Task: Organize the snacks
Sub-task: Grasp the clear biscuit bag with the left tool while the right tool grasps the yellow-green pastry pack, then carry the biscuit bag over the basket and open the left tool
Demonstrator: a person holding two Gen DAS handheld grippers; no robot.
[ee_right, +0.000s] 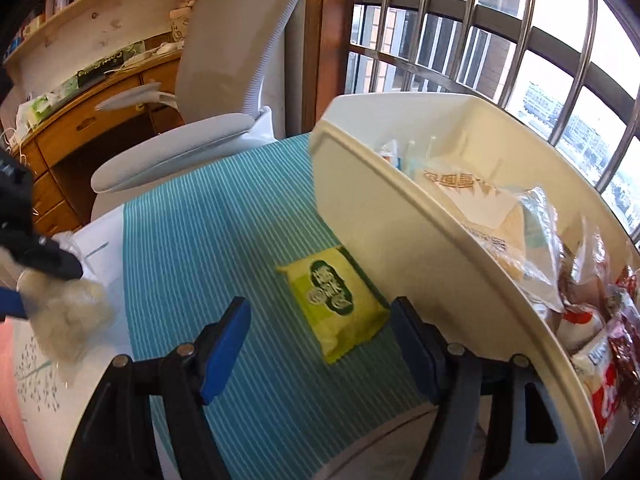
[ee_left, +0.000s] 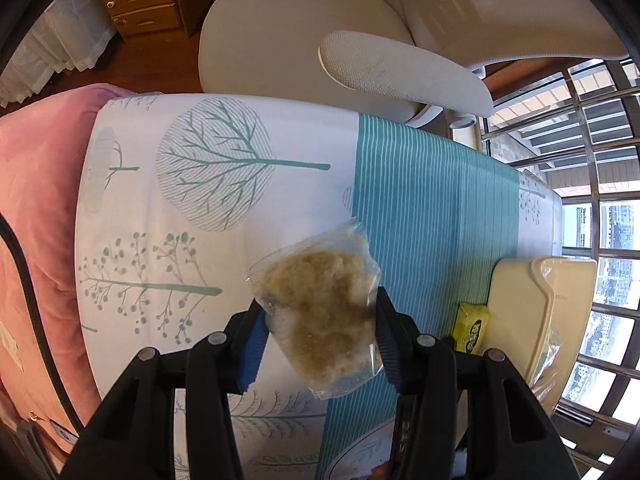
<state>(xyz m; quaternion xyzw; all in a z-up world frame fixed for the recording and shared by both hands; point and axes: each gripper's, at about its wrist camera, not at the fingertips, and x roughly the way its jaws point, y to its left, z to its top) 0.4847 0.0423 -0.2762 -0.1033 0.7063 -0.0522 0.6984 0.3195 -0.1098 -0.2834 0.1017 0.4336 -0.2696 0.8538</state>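
Note:
My left gripper [ee_left: 318, 312] is shut on a clear plastic bag of beige crumbly snack [ee_left: 320, 308] and holds it above the tablecloth; bag and gripper also show at the left edge of the right wrist view [ee_right: 64, 320]. My right gripper [ee_right: 320, 320] is open and empty, its fingers on either side of a yellow-green snack packet [ee_right: 334, 306] lying flat on the teal stripes. That packet also shows in the left wrist view [ee_left: 472, 330]. A cream plastic bin [ee_right: 400, 248] holding several snack packs stands right beside the packet, also seen in the left wrist view [ee_left: 516, 312].
The table has a white tree-print cloth with a teal striped band [ee_left: 432, 220]. A white office chair [ee_left: 360, 52] stands at the far edge. A pink cushion [ee_left: 36, 200] lies at the left. A barred window [ee_right: 500, 40] is behind the bin.

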